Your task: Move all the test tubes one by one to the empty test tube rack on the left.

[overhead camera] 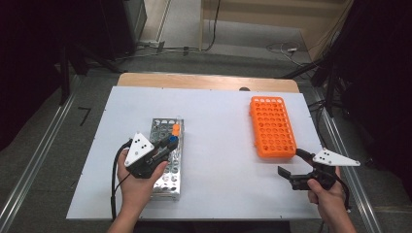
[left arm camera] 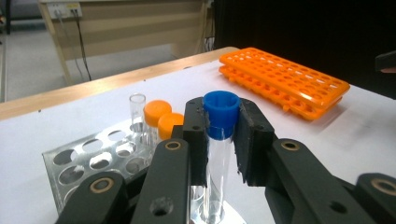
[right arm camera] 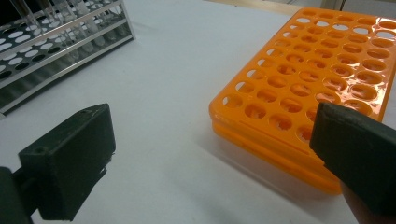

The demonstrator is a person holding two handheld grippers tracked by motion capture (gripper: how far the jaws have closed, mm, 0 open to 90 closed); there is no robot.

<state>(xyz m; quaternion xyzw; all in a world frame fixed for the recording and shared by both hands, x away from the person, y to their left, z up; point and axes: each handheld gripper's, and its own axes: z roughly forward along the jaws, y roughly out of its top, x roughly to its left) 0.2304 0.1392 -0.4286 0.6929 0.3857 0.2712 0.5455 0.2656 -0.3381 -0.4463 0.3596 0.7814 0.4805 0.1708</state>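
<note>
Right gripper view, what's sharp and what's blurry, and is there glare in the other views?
Right gripper view: the orange rack is fairly sharp, the near jaws soft. Left gripper view: the blue-capped tube is crisp, the background hazy, with faint glints on the glass. High view: even light on the white table, dark surroundings, no strong glare.

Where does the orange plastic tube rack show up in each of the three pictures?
High view: the orange plastic tube rack lies right of centre on the white table sheet, far side.
Left gripper view: it sits upper right, beyond the blue-capped clear tube.
Right gripper view: it covers the right half, close ahead.
Shared landmark: the metal tube rack.
</note>
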